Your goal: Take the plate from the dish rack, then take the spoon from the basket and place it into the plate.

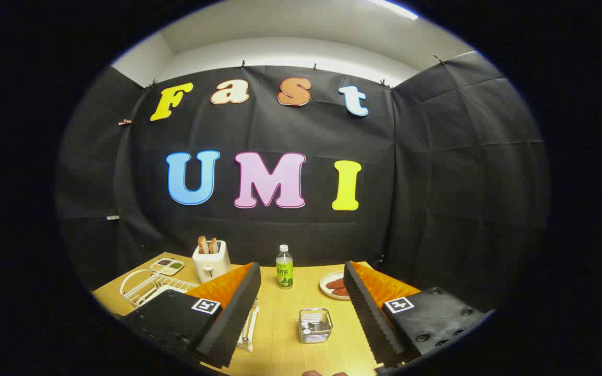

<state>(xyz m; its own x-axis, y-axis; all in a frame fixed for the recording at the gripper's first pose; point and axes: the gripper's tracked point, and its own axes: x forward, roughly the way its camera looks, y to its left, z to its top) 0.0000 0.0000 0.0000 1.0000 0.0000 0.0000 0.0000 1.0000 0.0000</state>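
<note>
In the gripper view, the gripper (301,308) is held above the wooden surface (280,344) with its fingers (230,313) spread wide apart and nothing between them. The task is judged to be at its very start: nothing has been picked up.

The white wire dish rack (147,290) is seen beyond the left finger and partly hidden by it; whether the plate stands in it cannot be told. The small wire basket (315,325) sits between the fingers, just ahead, with something small and pale inside, presumably the spoon, though too small to confirm.

A toaster (210,259) holds two slices of bread. A bottle (284,267) stands upright mid-surface, and a small dish (334,285) beside the right finger carries reddish food.
</note>
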